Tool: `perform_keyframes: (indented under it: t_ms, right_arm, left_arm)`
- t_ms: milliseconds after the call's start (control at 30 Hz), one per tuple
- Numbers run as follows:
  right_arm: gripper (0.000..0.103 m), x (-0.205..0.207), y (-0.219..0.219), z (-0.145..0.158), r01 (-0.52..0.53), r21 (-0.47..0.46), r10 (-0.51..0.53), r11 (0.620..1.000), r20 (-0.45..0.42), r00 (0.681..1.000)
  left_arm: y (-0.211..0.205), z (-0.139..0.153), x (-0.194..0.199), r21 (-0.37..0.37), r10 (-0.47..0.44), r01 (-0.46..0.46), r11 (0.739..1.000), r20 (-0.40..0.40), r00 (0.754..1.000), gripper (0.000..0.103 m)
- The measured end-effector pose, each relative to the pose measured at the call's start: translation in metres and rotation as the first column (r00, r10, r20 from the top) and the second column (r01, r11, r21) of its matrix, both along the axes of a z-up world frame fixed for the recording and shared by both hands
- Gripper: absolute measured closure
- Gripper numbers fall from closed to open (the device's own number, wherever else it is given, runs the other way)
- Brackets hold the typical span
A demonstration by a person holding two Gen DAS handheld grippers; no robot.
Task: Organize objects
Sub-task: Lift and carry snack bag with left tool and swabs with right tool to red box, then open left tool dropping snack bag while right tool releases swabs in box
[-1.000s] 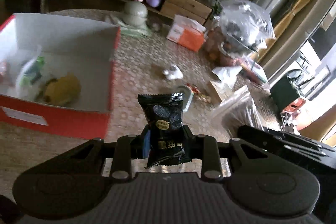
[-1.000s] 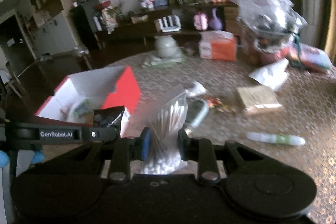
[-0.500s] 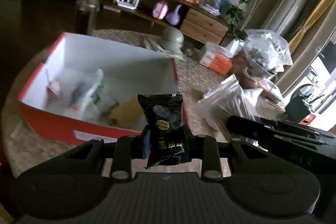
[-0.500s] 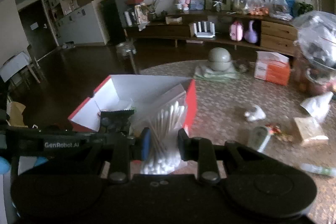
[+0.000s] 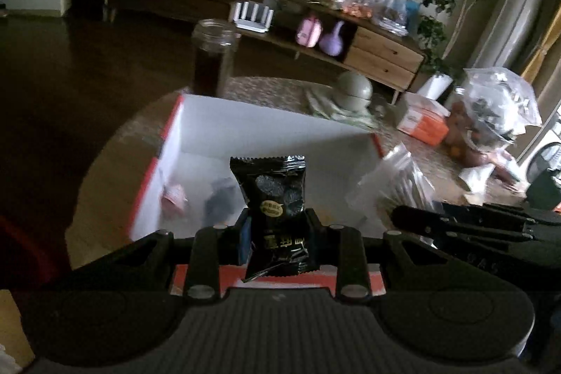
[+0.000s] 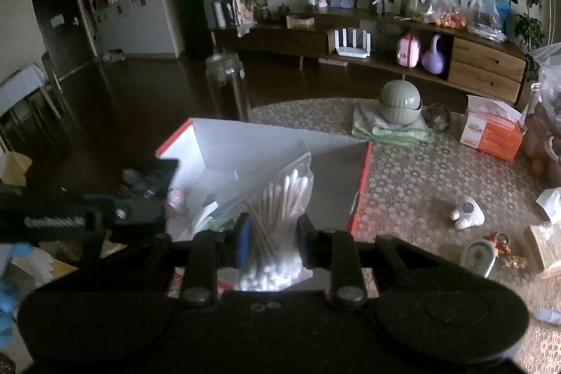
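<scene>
My left gripper (image 5: 277, 239) is shut on a black snack packet (image 5: 275, 205), which stands upright between the pads above the near wall of a red box with a white inside (image 5: 266, 132). My right gripper (image 6: 271, 239) is shut on a clear bag of cotton swabs (image 6: 277, 216), held over the same red box (image 6: 336, 156). A pink item (image 5: 174, 195) and other small items lie in the box. In the left wrist view the swab bag (image 5: 389, 188) and the right gripper's body show at the right. The right wrist view has the left gripper at its left edge.
On the patterned table sit a dark glass jar (image 5: 212, 58) behind the box, a green round pot on folded cloth (image 6: 399, 104), an orange tissue box (image 6: 491, 134), a small white figure (image 6: 466, 216), a small clock (image 6: 480, 256) and plastic bags (image 5: 498, 104) at the right.
Both grippers have swung left, from the open tabletop to over the red box. The packet and the swab bag stay gripped. The box now fills the middle of both views.
</scene>
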State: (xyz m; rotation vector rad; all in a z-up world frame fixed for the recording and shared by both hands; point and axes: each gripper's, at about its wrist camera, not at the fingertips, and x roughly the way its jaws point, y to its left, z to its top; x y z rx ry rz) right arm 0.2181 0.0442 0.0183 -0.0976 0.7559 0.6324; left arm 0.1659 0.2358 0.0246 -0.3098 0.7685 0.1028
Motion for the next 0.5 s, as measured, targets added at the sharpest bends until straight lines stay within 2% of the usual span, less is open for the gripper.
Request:
perform_keyframes:
  t_ms: [233, 500]
  right_arm:
    - [0.076, 0.03, 0.018, -0.023, 0.0, -0.015, -0.001, 1.0, -0.073, 0.997]
    - [0.076, 0.042, 0.041, -0.045, -0.024, -0.041, 0.019, 0.999, -0.103, 0.994]
  left_arm:
    - [0.031, -0.018, 0.03, 0.045, 0.056, -0.054, 0.998, -0.046, 0.997, 0.074]
    - [0.046, -0.043, 0.053, 0.084, 0.081, -0.072, 0.994, -0.112, 0.99, 0.074]
